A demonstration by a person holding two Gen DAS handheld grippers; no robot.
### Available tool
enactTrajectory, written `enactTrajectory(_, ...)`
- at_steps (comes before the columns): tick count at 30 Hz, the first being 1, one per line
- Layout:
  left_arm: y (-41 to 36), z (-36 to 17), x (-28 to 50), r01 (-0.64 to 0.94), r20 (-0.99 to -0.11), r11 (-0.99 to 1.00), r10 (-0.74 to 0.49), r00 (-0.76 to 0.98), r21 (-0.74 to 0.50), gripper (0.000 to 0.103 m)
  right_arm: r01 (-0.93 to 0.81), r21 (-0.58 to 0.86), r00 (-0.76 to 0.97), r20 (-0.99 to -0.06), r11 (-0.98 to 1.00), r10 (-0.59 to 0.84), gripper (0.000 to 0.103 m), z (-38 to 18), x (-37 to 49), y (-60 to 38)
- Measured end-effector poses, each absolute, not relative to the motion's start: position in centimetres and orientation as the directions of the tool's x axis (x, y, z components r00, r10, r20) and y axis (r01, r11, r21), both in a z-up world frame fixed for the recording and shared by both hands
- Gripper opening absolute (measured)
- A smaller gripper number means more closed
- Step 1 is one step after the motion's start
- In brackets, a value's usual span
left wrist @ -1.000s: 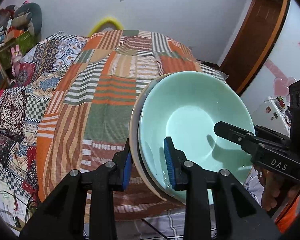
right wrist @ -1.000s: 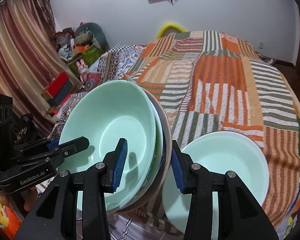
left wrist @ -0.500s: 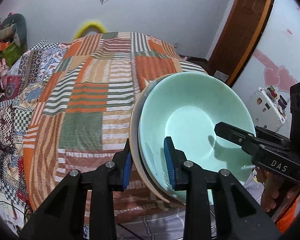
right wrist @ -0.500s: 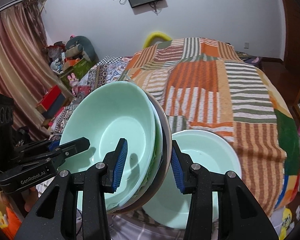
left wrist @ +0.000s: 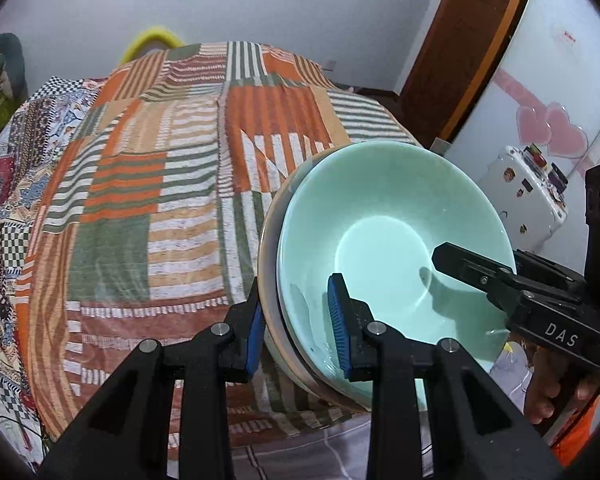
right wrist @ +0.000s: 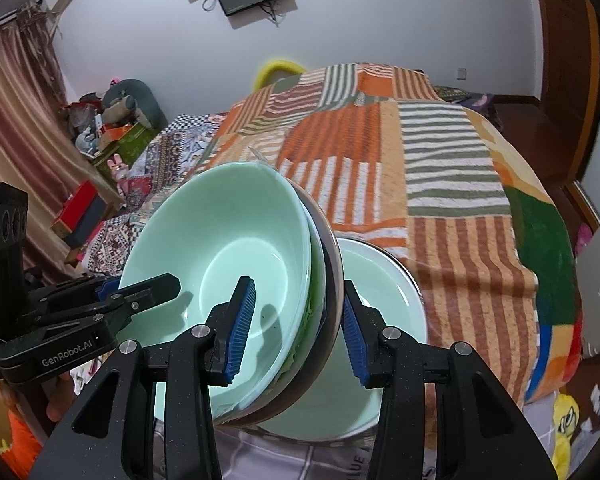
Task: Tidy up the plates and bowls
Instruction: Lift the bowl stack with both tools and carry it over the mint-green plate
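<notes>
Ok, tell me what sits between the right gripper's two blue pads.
In the right wrist view, the right gripper straddles the rims of the stacked bowls: mint-green bowl nested inside a darker outer one.

The stacked bowls [right wrist: 236,256] hang above the bed [right wrist: 440,184], just left of a lone bowl [right wrist: 384,280] lying on it.

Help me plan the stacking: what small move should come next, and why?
Probably lower the stacked bowls, pinched at opposite rims by the left gripper and right gripper, into the green bowl lying just beyond them on the striped blanket.
</notes>
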State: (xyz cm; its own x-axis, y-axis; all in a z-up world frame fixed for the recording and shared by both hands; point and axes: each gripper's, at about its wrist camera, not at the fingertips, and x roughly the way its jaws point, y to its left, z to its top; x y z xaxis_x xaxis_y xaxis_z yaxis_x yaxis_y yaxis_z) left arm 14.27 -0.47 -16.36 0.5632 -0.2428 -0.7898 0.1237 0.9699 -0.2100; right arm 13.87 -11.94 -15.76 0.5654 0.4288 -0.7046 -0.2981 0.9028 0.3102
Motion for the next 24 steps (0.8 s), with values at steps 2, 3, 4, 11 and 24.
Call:
enactTrajectory(2,-0.8,-16.9,14.6,0.128,-0.798,0.969,-0.246,0.550,-0.210,0.030,-0.287,0.311,0.562,-0.712,0.906,0.422,0.039,-16.1,13.9,-12.3)
enactTrajectory(3,-1.0,-17.2,14.7,0.130,-0.803,0.969,-0.247,0.542,-0.211,0.030,-0.282,0.313,0.559,-0.715,0.907,0.420,0.039,-16.4,14.0,-12.5)
enactTrajectory(4,-1.1,-17.4,14.9,0.132,-0.807,0.968,-0.249,0.536,-0.211,0.030,-0.277,0.315,0.556,-0.718,0.908,0.418,0.039,-16.6,14.1,-12.6)
enactTrajectory(11,-1.8,-19.2,16.0,0.132,-0.831,0.968,-0.251,0.496,-0.214,0.030,-0.249,0.330,0.527,-0.743,0.911,0.413,0.039,-18.2,14.4,-13.5)
enactTrajectory(24,-1.8,-21.4,17.4,0.121,-0.854,0.969,-0.247,0.458,-0.215,0.030,-0.221,0.350,0.498,-0.762,0.910,0.414,0.039,-20.0,15.2,-13.6)
